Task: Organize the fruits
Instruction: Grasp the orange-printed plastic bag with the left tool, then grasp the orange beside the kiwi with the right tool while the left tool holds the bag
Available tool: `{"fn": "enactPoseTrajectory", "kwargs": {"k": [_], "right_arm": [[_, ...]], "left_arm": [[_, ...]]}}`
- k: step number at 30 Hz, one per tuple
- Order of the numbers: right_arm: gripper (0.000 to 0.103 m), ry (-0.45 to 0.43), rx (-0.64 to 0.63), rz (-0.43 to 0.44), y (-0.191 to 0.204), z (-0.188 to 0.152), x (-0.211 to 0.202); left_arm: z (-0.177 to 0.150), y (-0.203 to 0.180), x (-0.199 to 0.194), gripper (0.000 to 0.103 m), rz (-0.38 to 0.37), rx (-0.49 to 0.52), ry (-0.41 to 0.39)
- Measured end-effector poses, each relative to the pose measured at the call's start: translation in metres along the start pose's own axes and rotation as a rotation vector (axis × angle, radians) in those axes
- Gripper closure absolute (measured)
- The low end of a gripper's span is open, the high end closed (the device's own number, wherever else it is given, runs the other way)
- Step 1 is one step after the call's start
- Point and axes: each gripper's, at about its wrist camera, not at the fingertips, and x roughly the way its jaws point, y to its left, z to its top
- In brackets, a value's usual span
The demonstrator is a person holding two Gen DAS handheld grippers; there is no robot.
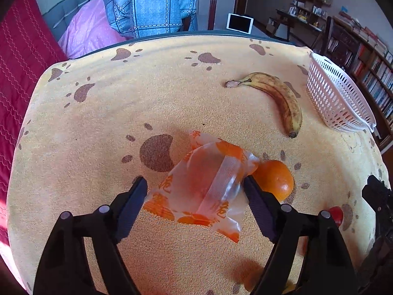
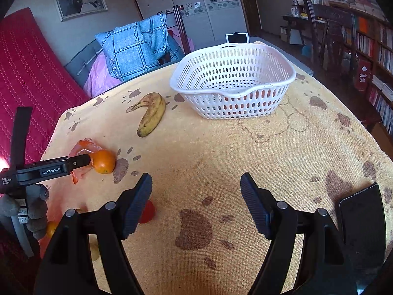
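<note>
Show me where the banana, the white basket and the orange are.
banana (image 2: 151, 113): right wrist view, middle of its peel.
white basket (image 2: 233, 73): right wrist view, far inner wall.
orange (image 1: 276, 178): left wrist view, top of its skin.

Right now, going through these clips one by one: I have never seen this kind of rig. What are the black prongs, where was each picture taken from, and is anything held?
No robot: a person holds a handheld two-finger gripper in each hand, each with a fisheye camera looking along its fingers. The left view shows the left gripper straddling a printed plastic bag, jaws apart, not clearly gripping. Beside it lies an orange, farther off a banana. The right view shows the right gripper open and empty over the paw-print cloth, with a white basket beyond.
</note>
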Motion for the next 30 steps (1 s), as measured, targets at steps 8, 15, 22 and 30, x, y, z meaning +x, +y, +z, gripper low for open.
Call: {"fn": "enactPoseTrajectory", "kwargs": {"k": [8,15,22,30], "right_arm": [[0.027,0.041,-0.065,0.072,0.030,-0.018,-0.013],[0.027,0.045,-0.143,0.122,0.065,-0.024,-0.017],[0.027,0.091,-0.217,0.224,0.102,-0.037,-0.019],[0.027,0.195,-0.397,0.439,0.164,-0.072,-0.017]], "left_arm": [[0.000,0.014,-0.015,0.025,-0.047,-0.048,-0.062],[-0.002,0.022,-0.020,0.031,-0.072,-0.054,-0.078],[-0.007,0.020,-0.007,0.017,-0.103,-0.021,-0.024],[-0.010,0.026,0.003,0.015,-0.157,-0.049,0.010]]}}
